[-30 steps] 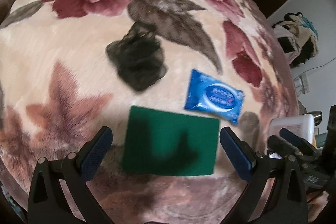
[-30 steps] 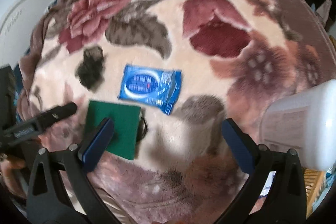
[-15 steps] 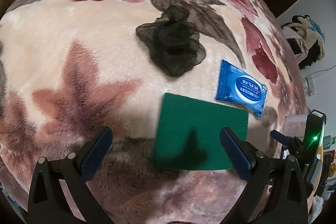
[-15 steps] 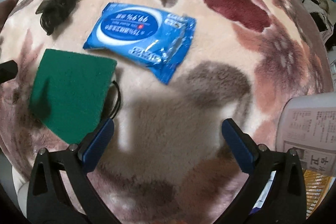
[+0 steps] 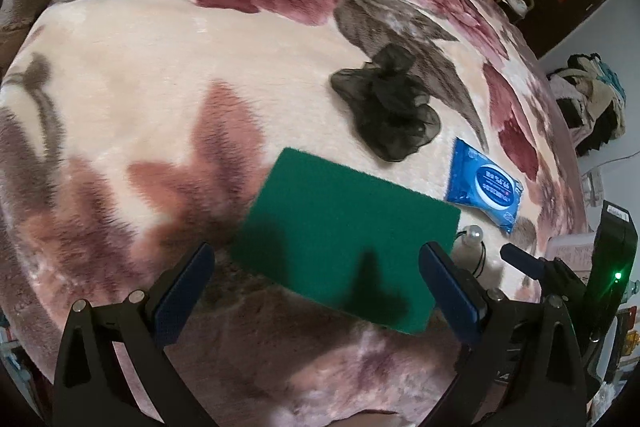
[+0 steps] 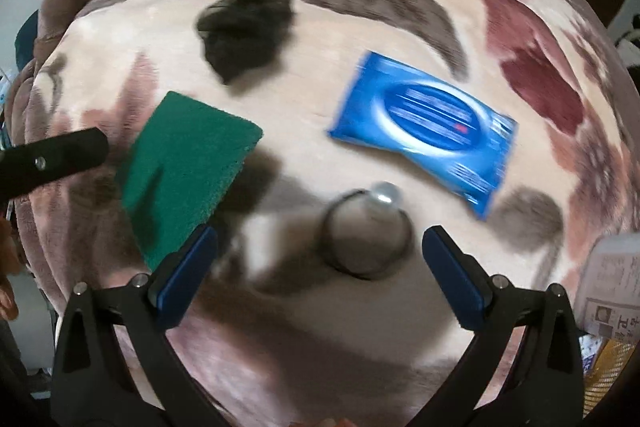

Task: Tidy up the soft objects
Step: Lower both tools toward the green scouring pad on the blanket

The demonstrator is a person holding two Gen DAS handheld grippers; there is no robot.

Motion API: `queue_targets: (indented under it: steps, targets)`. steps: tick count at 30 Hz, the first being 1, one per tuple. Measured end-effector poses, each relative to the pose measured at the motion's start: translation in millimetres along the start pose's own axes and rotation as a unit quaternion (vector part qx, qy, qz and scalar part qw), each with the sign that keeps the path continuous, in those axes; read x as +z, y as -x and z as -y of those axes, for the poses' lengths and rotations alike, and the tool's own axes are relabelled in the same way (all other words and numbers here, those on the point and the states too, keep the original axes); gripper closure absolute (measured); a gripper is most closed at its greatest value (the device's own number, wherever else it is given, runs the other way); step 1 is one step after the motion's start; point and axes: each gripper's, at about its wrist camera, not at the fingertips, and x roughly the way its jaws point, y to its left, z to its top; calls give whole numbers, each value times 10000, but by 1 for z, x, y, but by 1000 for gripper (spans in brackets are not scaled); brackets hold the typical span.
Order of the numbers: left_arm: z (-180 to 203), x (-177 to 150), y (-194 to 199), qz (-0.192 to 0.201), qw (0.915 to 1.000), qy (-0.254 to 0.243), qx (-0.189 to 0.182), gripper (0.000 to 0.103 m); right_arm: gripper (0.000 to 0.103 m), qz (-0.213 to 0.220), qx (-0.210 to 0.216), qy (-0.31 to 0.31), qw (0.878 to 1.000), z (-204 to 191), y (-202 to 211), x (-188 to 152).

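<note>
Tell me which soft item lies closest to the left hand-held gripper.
The green scouring pad: it lies between the open left hand-held gripper fingers; black mesh scrunchie and blue wipes pack lie farther.

Colours and patterns on the blanket

A cream blanket is patterned with dusky red flowers and grey-brown leaves; on it are seen a plain dark green pad, a sheer black scrunchie, and a bright blue wipes packet marked with a white-ringed oval.
</note>
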Motion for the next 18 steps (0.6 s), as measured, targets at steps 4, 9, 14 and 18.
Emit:
queue_targets:
  steps: [4, 9, 14, 18]
  targets:
    - [-12, -2, 1, 0, 9999, 127, 56, 1, 0, -37, -36, 126, 9999, -18, -7, 9]
    - [-12, -7, -3, -51, 9999, 145, 11, 1, 0, -68, 96, -23, 9999, -4, -5, 4]
    - [-6, -9, -11, -129, 9999, 104, -45, 1, 8, 29, 301, -600, 9977, 32, 2, -2]
    - [-6, -10, -16, -189, 9998, 105, -16, 1, 38, 20, 358, -886, 9954, 49, -3, -1]
